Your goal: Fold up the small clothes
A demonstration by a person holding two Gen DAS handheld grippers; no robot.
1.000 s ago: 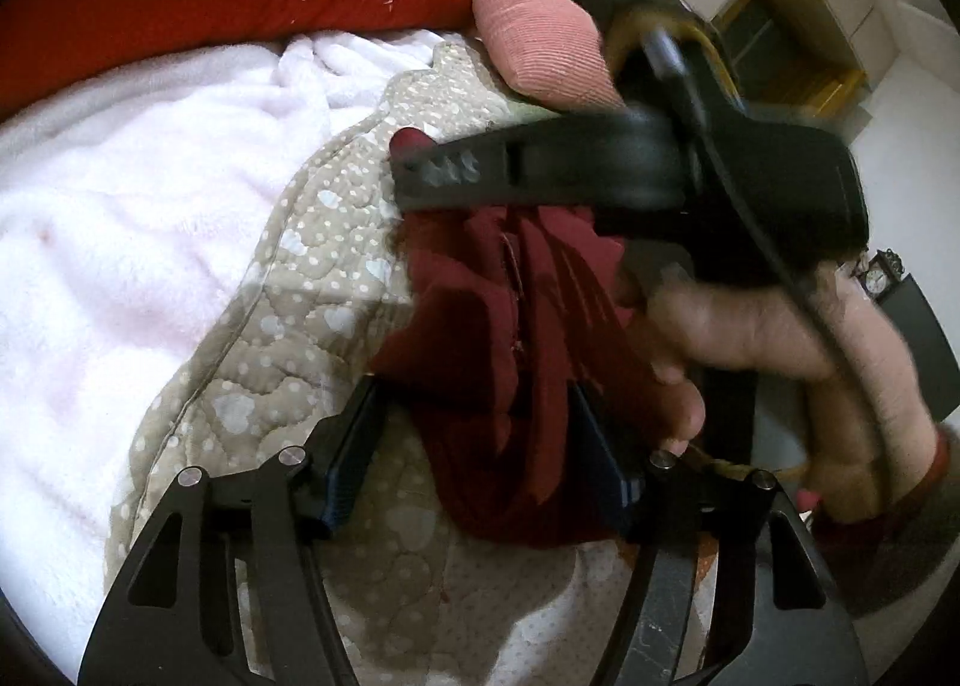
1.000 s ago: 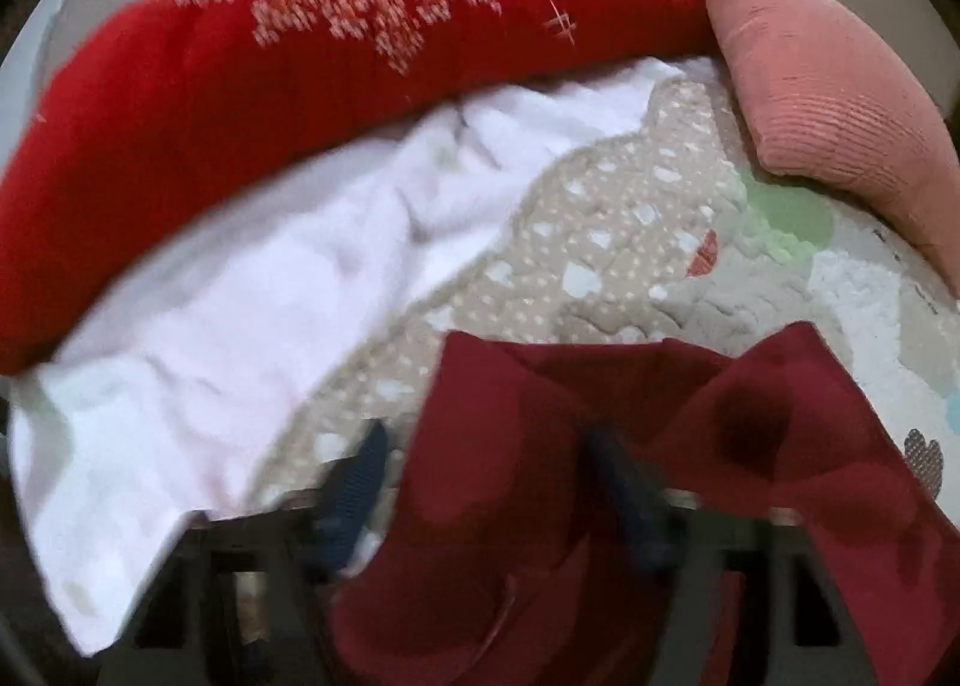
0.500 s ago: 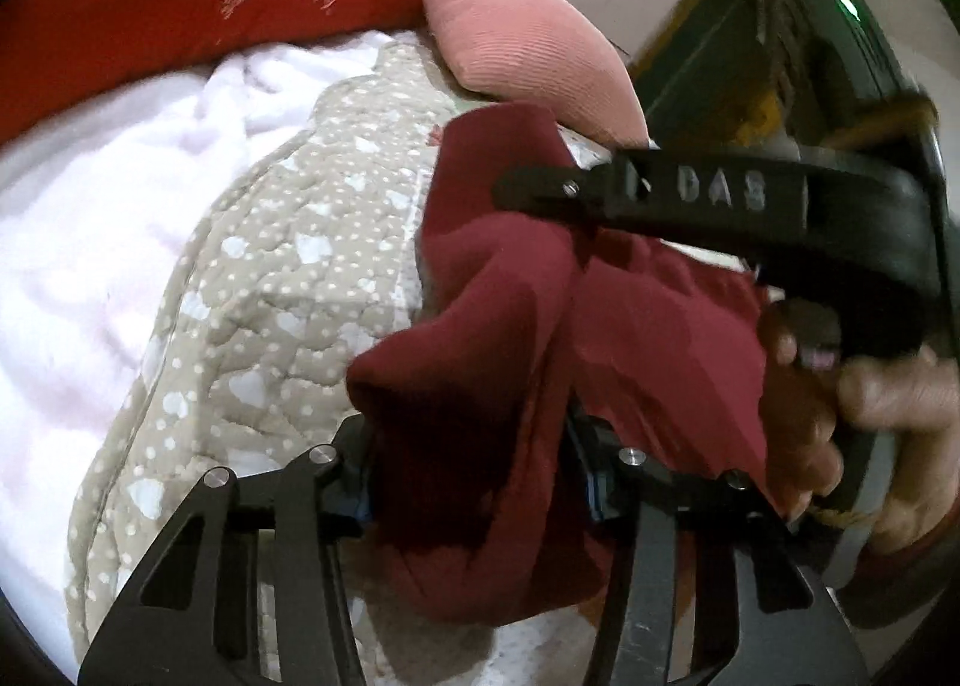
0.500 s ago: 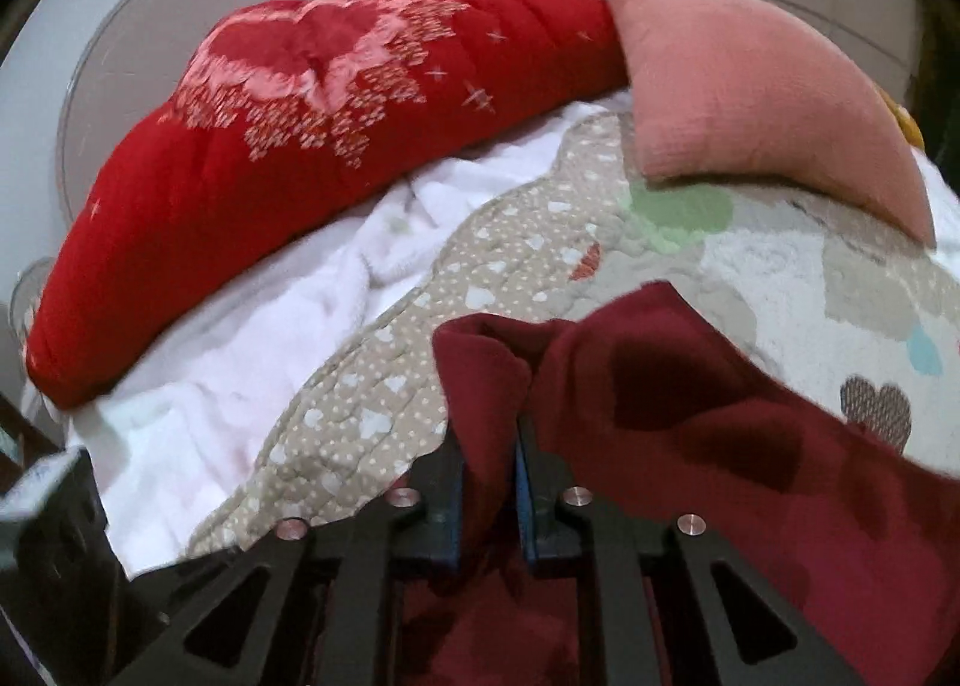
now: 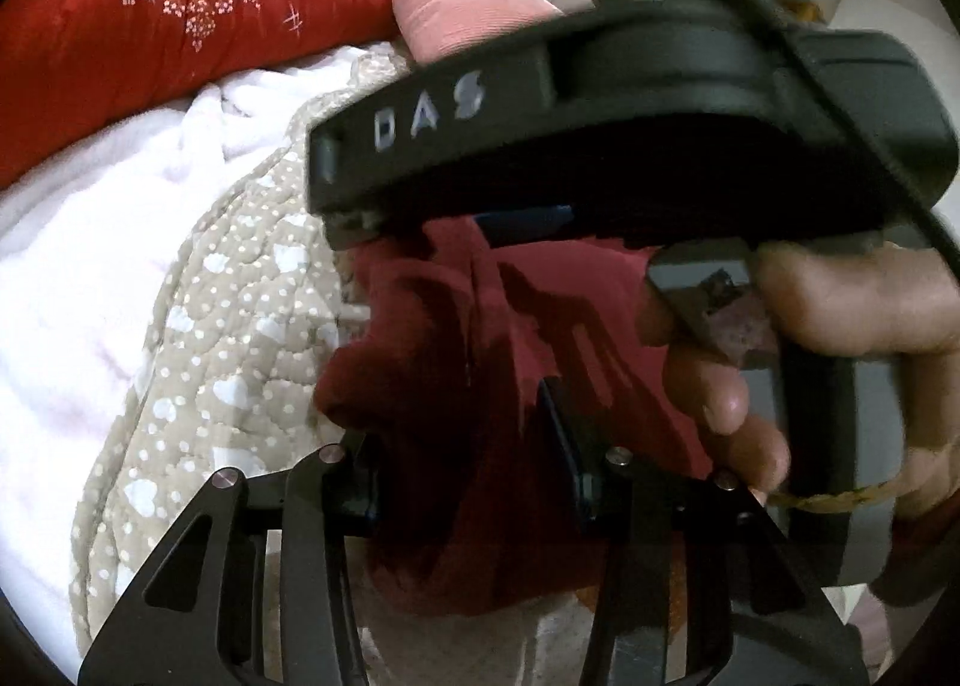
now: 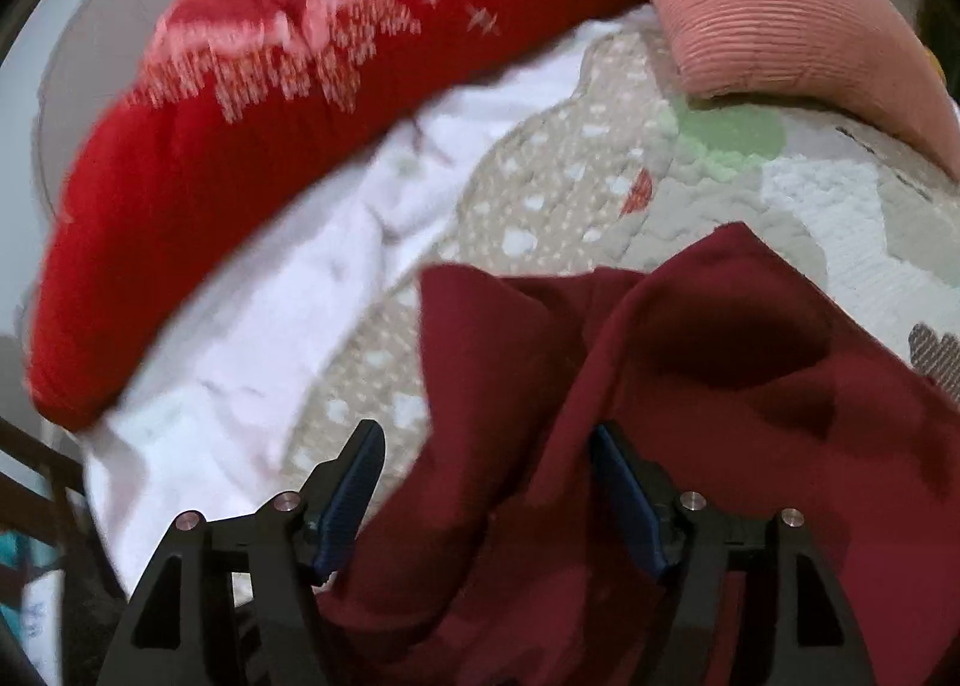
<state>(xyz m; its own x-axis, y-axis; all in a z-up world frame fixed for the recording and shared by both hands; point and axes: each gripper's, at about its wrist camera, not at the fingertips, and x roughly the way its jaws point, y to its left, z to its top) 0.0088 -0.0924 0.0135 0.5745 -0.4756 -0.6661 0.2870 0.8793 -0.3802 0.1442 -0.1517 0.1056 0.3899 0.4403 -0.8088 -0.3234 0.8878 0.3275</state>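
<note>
Lying on a dotted quilt — the maroon garment, clenched by the left gripper, right gripper just released.

The only readable lettering is "DAS", in pale raised capitals on the black side of the right gripper (seen from the left wrist camera). The right wrist view shows no text

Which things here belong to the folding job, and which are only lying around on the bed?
Part of the job:
- dark red garment
- left gripper, garment bunched between its fingers
- right gripper, jaws just opened, garment between them

Just lying about:
- red embroidered pillow
- pink cushion
- white fleece blanket
- beige quilt
</note>
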